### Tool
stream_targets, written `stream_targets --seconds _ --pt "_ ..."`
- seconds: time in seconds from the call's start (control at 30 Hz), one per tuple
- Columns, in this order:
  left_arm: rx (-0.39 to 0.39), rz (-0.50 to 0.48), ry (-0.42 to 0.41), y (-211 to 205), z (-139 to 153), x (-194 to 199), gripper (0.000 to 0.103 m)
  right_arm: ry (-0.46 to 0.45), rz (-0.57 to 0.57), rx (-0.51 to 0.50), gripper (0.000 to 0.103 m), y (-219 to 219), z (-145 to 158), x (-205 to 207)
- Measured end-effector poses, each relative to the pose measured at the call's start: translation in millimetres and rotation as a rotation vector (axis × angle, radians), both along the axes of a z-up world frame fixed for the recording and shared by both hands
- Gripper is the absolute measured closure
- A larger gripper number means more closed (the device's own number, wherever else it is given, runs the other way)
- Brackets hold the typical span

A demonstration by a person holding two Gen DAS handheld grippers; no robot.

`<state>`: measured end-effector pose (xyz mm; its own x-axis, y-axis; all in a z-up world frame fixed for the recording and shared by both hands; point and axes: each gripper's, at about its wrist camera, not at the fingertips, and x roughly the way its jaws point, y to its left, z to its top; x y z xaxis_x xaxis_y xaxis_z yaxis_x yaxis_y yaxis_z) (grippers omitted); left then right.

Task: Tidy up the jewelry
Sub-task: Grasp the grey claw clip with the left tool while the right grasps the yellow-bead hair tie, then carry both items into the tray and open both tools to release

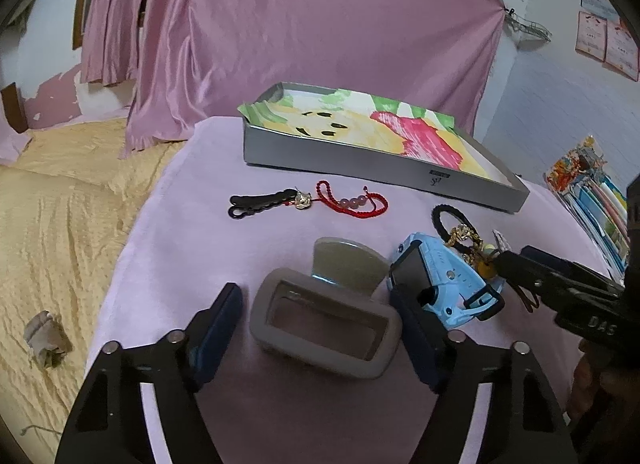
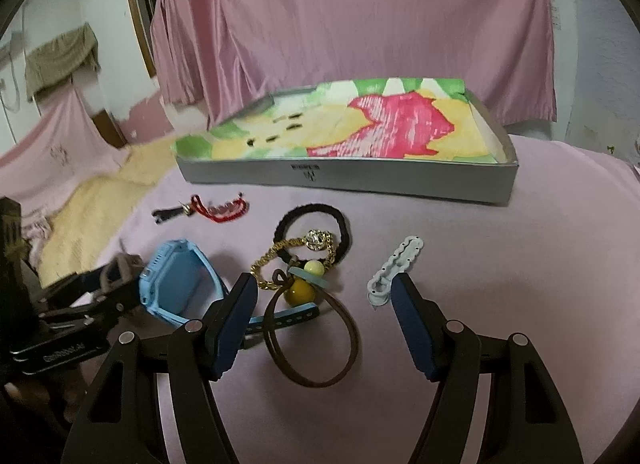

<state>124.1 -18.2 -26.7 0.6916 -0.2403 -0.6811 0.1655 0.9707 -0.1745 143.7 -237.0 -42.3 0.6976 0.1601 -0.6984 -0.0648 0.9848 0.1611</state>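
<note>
My left gripper (image 1: pixel 316 294) is open, its jaws on either side of a taupe hair claw clip (image 1: pixel 324 328) that lies on the pink cloth; a gap shows at the left pad. A blue watch (image 1: pixel 440 280) sits just right of it. My right gripper (image 2: pixel 324 283) is open over a brown hair tie with a yellow bead (image 2: pixel 312 344), which is tangled with a gold chain (image 2: pixel 296 248) and a black hair tie (image 2: pixel 316 210). The pads do not touch it. A grey box lined with bright paper (image 2: pixel 360 178) stands behind.
A red cord bracelet (image 1: pixel 356 202) and a black hair clip (image 1: pixel 256 204) lie in front of the box at the left. A small pale grey clip (image 2: pixel 394 268) rests by my right gripper's right finger. Pink curtains hang behind, and a yellow bedspread (image 1: pixel 60 224) lies to the left.
</note>
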Motion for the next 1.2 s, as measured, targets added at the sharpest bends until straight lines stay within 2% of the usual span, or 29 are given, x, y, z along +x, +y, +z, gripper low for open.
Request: stream_targets --seconds 0.07,0.3,0.43,0.47,0.63,0.77,1.03,1.2 --pt "0.0 -0.01 0.006 -0.7 0.2 1.7 0.04 0.013 0.008 -0.01 0.048 1.0 -0.6 2.1" --pt "-0.019 -0.017 0.009 1.2 0.3 7.6 0.04 0.046 0.039 -0.006 0.067 5.5 -1.7 13.3" --pt "-0.032 -0.016 0.018 2.3 0.5 10.6 0.04 0.051 0.053 -0.005 0.073 7.1 -2.5 13.6" --pt "-0.03 -0.015 0.021 1.7 0.9 11.4 0.04 0.051 0.055 0.004 0.079 6.1 -2.5 13.2" --pt "-0.059 -0.014 0.004 3.9 2.9 10.6 0.04 0.029 0.048 0.065 0.079 -1.4 -2.2 7.6" --pt "-0.074 -0.007 -0.026 5.8 8.2 9.4 0.04 -0.027 0.037 0.096 0.079 -8.6 6.9 0.2" --pt "-0.079 0.004 -0.088 3.2 33.9 24.6 0.04 -0.141 0.049 0.129 0.079 -24.3 40.7 6.4" --pt "-0.124 -0.007 -0.115 -1.5 52.8 48.6 0.04 -0.199 0.069 0.104 0.079 -33.4 67.4 30.4"
